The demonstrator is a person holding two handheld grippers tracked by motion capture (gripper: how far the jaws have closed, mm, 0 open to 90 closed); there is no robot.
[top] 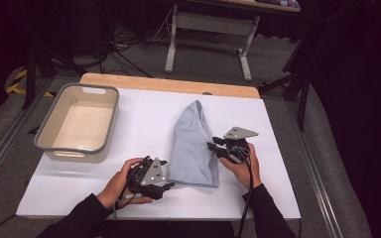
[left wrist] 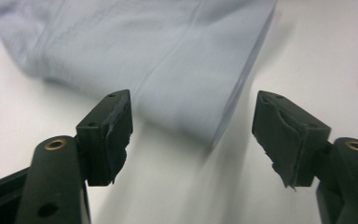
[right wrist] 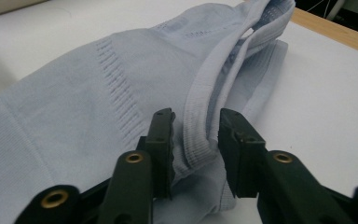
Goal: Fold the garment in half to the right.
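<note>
A grey bin (top: 77, 124) is seen far left. The left gripper (top: 154, 179), jaws spread, is held just beside the near left corner of the folded blue garment (top: 194, 144), which lies lengthwise away from the person at mid-table. The right gripper (right wrist: 196, 135) is set around its right hem, jaws not fully pressed together.

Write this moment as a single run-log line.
left claw: open, near garment corner | right claw: around garment hem, not closed | bin: left, empty
</note>
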